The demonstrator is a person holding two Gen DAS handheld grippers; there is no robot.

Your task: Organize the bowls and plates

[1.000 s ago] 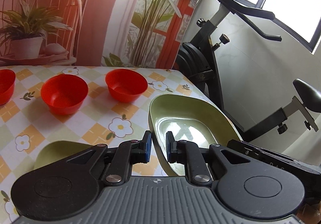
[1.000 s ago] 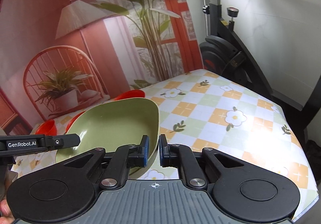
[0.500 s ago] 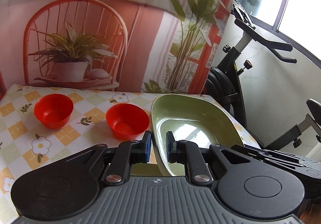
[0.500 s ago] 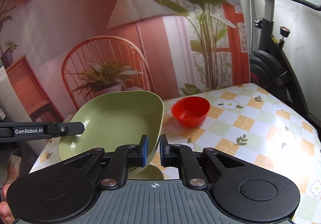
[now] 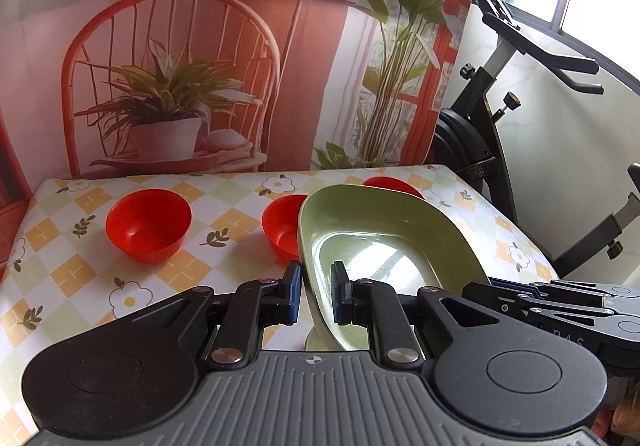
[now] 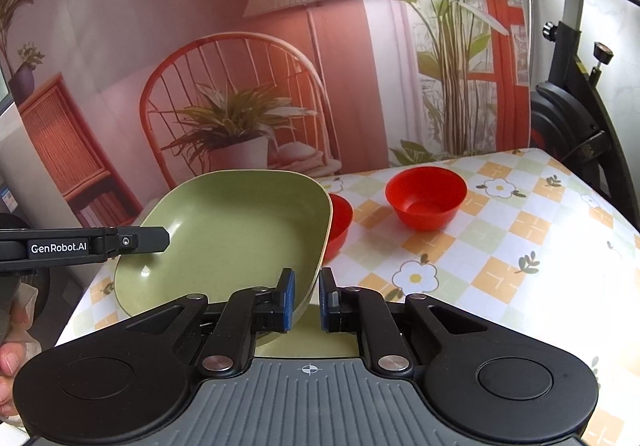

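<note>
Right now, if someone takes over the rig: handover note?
Left tongs: shut on the left rim of the green plate.
Right tongs: shut on the right rim, seemingly of the same plate, which is held tilted above the table.
Under it lies something green, likely a second plate, mostly hidden.
Three red bowls sit apart on the table, unstacked.
Done: plate lifted.
Left: probably set it on the other one, then stack the bowls.
</note>
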